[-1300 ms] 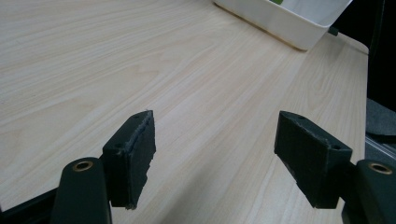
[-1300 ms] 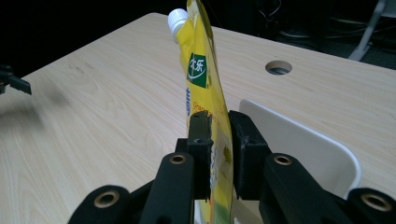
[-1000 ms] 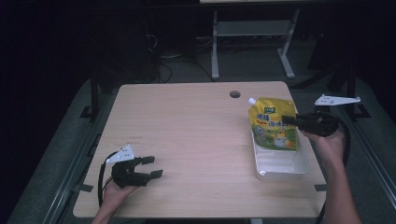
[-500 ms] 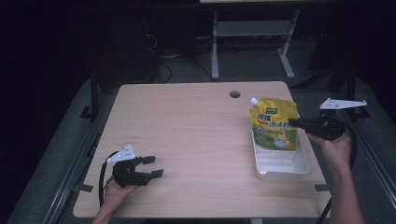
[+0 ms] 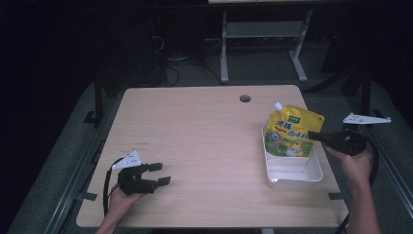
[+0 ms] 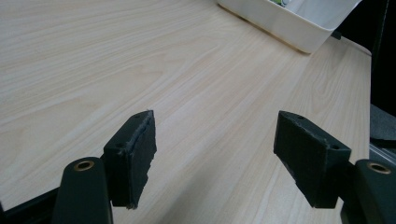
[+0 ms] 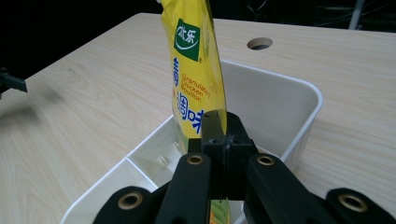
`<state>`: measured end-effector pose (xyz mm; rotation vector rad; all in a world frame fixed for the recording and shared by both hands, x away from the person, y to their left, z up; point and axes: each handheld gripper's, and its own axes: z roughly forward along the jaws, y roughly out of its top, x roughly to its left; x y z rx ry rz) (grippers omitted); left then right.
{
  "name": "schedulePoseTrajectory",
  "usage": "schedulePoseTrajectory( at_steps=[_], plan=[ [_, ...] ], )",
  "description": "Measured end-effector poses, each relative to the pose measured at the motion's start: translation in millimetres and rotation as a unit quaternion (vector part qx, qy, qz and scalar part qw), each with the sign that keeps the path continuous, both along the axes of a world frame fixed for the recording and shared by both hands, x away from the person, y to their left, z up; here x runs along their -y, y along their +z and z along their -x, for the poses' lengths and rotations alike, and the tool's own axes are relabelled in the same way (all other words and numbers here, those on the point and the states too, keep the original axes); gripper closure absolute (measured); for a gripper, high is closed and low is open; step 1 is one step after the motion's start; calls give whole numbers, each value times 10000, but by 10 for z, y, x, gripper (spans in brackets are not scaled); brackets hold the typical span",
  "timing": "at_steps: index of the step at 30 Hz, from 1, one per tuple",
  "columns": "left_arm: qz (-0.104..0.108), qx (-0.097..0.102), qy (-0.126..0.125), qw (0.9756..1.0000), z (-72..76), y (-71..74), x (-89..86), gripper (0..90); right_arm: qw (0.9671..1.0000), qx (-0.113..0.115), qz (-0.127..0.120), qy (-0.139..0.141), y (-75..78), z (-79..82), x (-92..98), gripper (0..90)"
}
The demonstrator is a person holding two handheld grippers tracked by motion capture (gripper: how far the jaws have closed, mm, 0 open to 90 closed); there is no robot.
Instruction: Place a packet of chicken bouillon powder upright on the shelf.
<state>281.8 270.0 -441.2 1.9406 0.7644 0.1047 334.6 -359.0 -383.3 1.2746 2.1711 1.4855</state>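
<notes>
A yellow stand-up pouch [image 5: 291, 132] with a white spout stands tilted in the far end of a white plastic tray [image 5: 293, 184] at the table's right side. My right gripper [image 5: 313, 136] comes in from the right and is shut on the pouch's edge. In the right gripper view the jaws [image 7: 219, 136] pinch the pouch [image 7: 194, 65] over the tray [image 7: 306, 95]. My left gripper [image 5: 160, 174] rests at the front left of the table, open. Its pads [image 6: 135, 158] stand wide apart over bare wood.
The wooden table [image 5: 195, 131] has a round cable hole [image 5: 245, 98] near its far edge. The tray's near end holds nothing. A white desk frame [image 5: 263, 34] and cables stand on the dark floor beyond the table.
My right hand has moved a little down and to the right, bringing the pouch lower into the tray. The left gripper has kept still.
</notes>
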Motion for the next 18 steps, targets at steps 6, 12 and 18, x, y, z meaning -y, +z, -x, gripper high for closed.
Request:
schedulePoseTrajectory(
  at_steps=[6, 12, 18],
  plan=[
    [1, -28, 8, 10000, -5, -10, -9, 293, 10000, -12, 42, -13, 14, -1, -14, 889],
    [-6, -37, -27, 10000, -6, -12, -5, 293, 9999, -33, 116, -35, 41, 3, -44, 853],
    [3, -39, -9, 10000, -5, -10, -13, 294, 9998, -2, 114, -140, 99, -4, -65, 749]
  ],
)
